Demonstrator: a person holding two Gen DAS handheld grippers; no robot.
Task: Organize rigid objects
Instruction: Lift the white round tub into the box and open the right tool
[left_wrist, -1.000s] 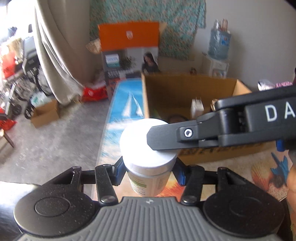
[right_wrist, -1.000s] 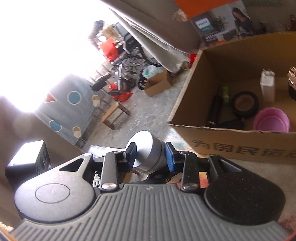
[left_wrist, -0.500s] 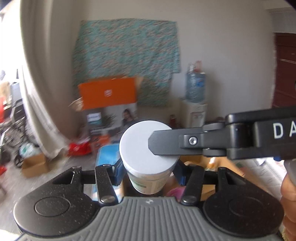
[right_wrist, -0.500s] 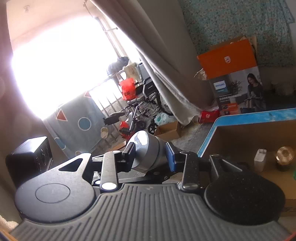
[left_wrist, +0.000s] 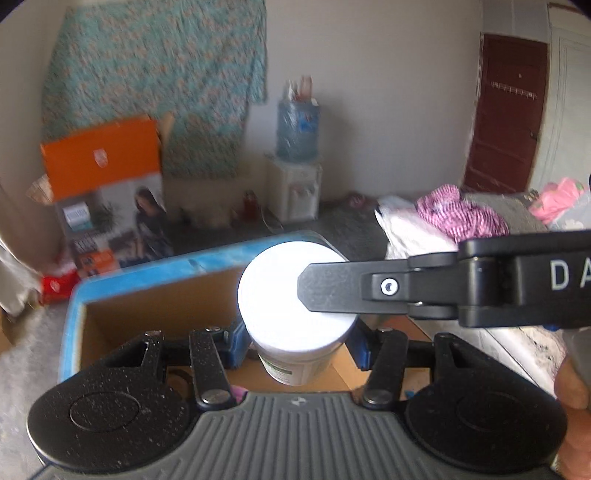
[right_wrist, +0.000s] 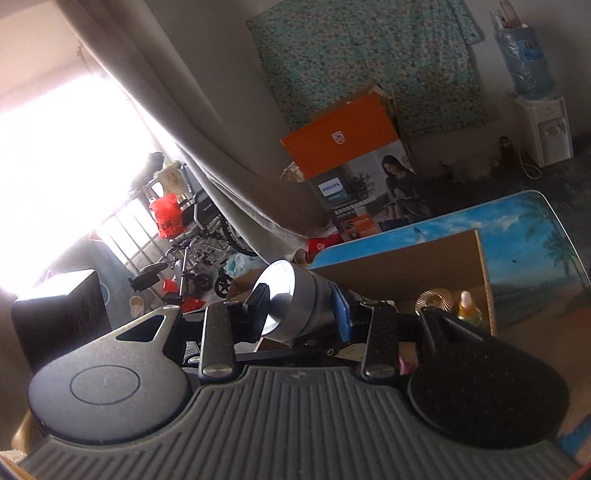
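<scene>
My left gripper (left_wrist: 295, 341) is shut on a white-lidded jar (left_wrist: 291, 314) with a green label, held upright above an open cardboard box (left_wrist: 147, 314). My right gripper (right_wrist: 299, 306) is shut on a silver metal cylinder (right_wrist: 295, 302), held above the same cardboard box (right_wrist: 424, 266). One black finger of the right gripper (left_wrist: 332, 286) lies across the jar's lid in the left wrist view. A gold-topped item (right_wrist: 434, 297) and a small yellow bottle (right_wrist: 468, 304) sit inside the box.
The box stands on a table with a blue beach-print cover (right_wrist: 535, 240). An orange appliance box (left_wrist: 107, 184), a water dispenser (left_wrist: 295, 166), a patterned wall cloth, a curtain (right_wrist: 203, 166) and a wheelchair (right_wrist: 199, 236) lie beyond. Pink clothes (left_wrist: 461, 214) lie at the right.
Both grippers have risen and tilted up with their loads. The box now sits low in view and the room's back wall fills the frames. Both grips are unchanged.
</scene>
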